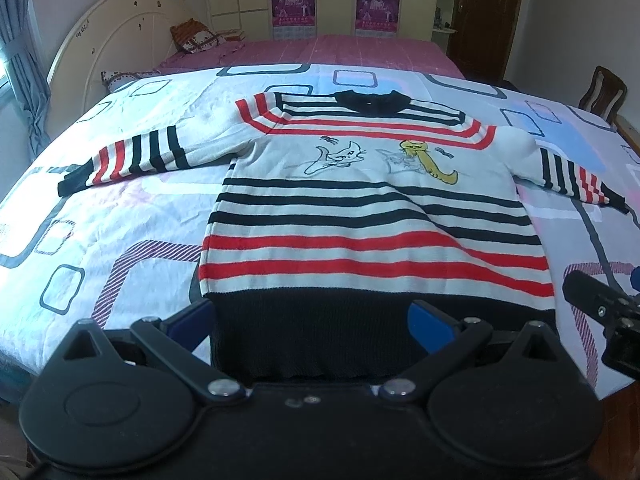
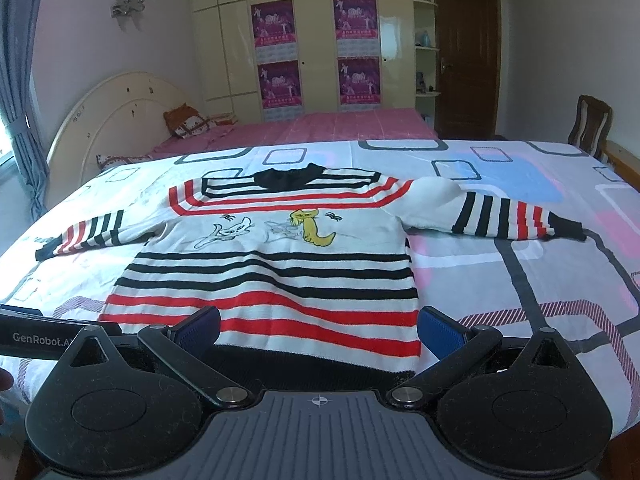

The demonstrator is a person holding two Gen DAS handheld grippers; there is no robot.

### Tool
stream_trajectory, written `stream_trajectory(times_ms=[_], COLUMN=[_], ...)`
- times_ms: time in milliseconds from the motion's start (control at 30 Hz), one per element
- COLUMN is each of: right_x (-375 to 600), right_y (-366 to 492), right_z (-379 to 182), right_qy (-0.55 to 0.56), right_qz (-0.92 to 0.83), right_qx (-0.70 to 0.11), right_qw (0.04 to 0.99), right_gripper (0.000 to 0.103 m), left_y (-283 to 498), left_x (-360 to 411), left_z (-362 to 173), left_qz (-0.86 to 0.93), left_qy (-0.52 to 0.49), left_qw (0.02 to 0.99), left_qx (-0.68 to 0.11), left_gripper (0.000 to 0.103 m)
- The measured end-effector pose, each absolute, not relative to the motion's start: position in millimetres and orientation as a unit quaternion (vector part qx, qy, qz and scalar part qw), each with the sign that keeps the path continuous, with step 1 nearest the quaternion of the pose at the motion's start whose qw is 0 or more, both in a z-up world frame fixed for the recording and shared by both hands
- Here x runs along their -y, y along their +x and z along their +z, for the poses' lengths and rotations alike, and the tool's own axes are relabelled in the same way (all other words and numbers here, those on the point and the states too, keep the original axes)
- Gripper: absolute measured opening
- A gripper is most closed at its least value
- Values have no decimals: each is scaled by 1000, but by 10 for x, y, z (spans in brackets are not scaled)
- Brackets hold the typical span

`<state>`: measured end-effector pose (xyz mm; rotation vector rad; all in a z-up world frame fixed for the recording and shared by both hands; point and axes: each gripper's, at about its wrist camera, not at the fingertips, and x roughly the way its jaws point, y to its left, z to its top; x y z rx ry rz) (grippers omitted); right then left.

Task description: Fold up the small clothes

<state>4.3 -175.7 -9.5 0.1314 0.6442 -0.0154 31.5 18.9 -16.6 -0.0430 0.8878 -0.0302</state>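
Left wrist view: a small knitted sweater (image 1: 360, 208) lies flat and face up on the bed (image 1: 120, 208), spread over a white cover printed with grey, blue and pink rounded rectangles. Its body is white with black stripes above and red stripes below, ending in a wide black hem nearest the camera. A black collar sits at the far edge, ringed by red and black bands across the shoulders. Two cats are drawn on the chest, one outlined in grey, one filled yellow. Both sleeves stretch out sideways, each striped black then red and closed by a black cuff. The left tongs (image 1: 312, 320) are spread wide, released, their blue pads either side of the hem's near portion without pinching it. At the right edge the other tool's black body shows.

Right wrist view: the same sweater (image 2: 272, 272) lies ahead, its right hem corner between the spread, released right tongs (image 2: 320, 324). Behind the bed stand a cream headboard (image 2: 120, 112) and wardrobe (image 2: 316, 40) with purple posters.
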Motion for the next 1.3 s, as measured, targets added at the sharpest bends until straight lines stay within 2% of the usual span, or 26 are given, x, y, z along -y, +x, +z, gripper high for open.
stream_trajectory(times_ms=[400,833,1300], right_x=[1892,2149,2631], right_y=[441,1117,1639], right_z=[-201,-342,-539], right_qy=[78,122,162], right_qz=[-33,-73,-138], right_qx=[-321,-322,-327], right_qw=[943,936,921], right_gripper=[103,103,102], left_y=[764,1643,2469], left_x=[-240,-289,-280], left_z=[-252,-461,-648], left_qz=[-31,-49,-69], left_qy=[-18,8,12], left_qw=[908,895,896], left_qx=[-418,-444,-439], left_gripper=[103,103,103])
